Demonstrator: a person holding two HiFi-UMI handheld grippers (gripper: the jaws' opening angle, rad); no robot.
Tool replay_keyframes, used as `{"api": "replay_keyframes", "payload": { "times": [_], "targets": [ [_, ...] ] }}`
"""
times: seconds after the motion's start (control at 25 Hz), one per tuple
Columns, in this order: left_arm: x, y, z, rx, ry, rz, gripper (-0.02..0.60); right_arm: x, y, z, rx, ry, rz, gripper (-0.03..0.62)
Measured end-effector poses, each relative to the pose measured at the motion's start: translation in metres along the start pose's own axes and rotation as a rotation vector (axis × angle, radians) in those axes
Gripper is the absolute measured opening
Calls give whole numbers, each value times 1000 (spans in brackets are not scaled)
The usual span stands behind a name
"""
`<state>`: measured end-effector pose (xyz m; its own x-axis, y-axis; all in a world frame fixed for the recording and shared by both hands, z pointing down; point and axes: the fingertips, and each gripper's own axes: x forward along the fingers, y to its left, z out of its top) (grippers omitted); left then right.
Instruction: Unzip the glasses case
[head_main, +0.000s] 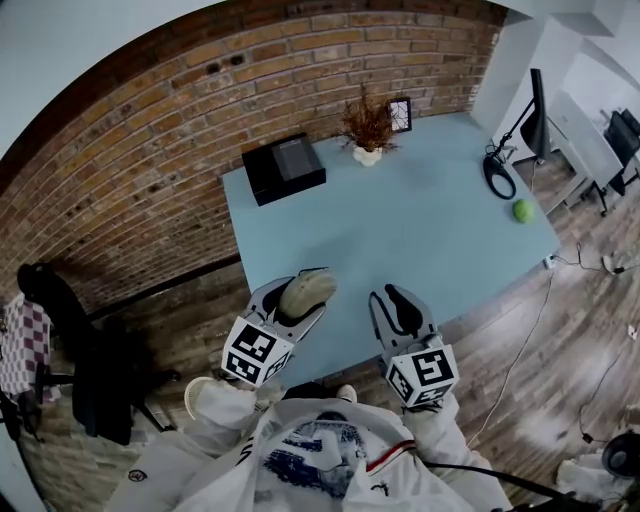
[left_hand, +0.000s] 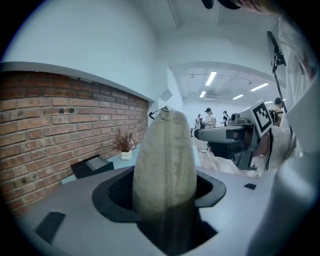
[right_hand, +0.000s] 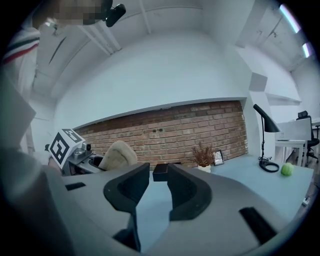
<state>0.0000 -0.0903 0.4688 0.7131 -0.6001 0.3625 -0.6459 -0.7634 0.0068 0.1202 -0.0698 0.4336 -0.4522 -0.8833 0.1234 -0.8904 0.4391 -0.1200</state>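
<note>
The beige glasses case (head_main: 306, 294) is held up off the light-blue table (head_main: 440, 240), with my left gripper (head_main: 298, 303) shut on it. In the left gripper view the case (left_hand: 165, 165) stands on end between the dark jaws, its seam running up the middle to a small zip pull at the top. My right gripper (head_main: 400, 311) hovers to the right of it, open, with a narrow gap and nothing between its pads (right_hand: 186, 192). From the right gripper view the case (right_hand: 118, 154) shows at the left, apart from the jaws.
At the table's back stand a black box (head_main: 283, 167), a dried plant in a white pot (head_main: 367, 128) and a small picture frame (head_main: 400, 113). A green ball (head_main: 523, 210) and a black lamp base (head_main: 498, 175) sit at the right. A brick wall runs behind.
</note>
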Motion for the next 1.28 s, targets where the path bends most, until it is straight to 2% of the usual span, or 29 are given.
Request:
{"api": "replay_keyframes", "payload": {
  "times": [0.36,0.64,0.96,1.28],
  "targets": [
    [-19,-33,21,-90,-158,21,291,-31,2,6,15,-54,27,74],
    [-35,-52,34,-81,-260,66,291,-53,5,6,21,-58,24,39],
    [-45,-63,27,-120,-286,101,291,-65,11,8,19,-67,30,20],
    [-54,-68,32,-110,-321,137,291,-71,18,7,-2,-78,43,15]
  ]
}}
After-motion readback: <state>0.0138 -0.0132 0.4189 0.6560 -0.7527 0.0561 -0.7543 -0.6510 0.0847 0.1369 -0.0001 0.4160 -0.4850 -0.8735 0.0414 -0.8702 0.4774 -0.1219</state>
